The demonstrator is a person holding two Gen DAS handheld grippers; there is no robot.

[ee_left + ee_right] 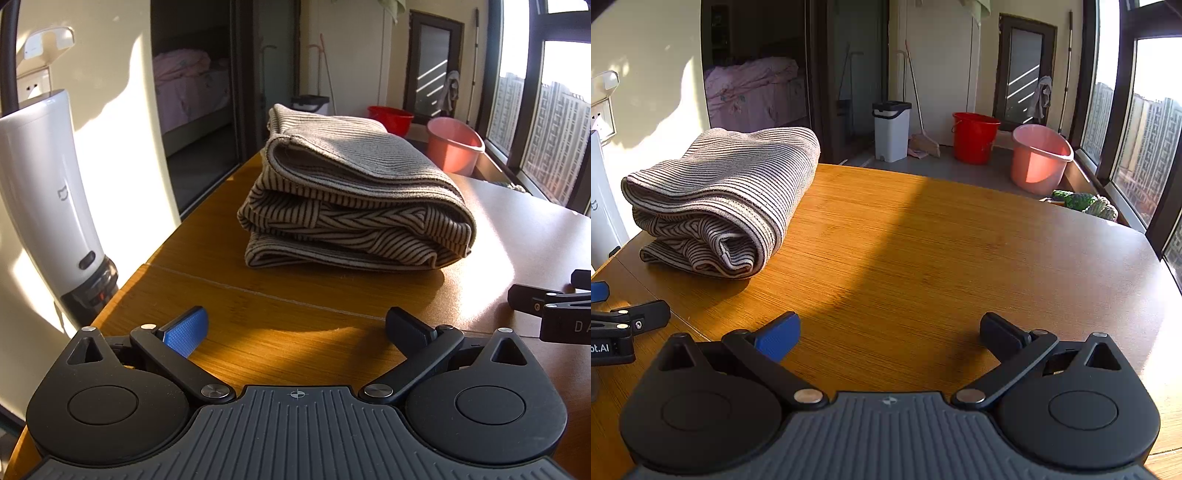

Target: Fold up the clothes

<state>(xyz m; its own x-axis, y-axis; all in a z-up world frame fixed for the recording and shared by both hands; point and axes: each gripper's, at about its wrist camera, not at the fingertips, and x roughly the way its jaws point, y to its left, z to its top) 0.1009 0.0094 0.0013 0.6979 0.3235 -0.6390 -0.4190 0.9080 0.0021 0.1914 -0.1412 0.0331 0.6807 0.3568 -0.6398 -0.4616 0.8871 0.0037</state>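
Spanning both views, the round wooden table [923, 229] carried the work. On its left portion lay the brown-and-cream striped knit garment [351, 199], folded into a compact stack of layers; I judged folding essentially complete. My left gripper [295, 328] hung just short of the stack with jaws spread and nothing between them, aimed at the near edge, presumably for inspection or a final tuck. My right gripper [890, 332], likewise spread and empty, was held over bare wood beside it, clear of the cloth.
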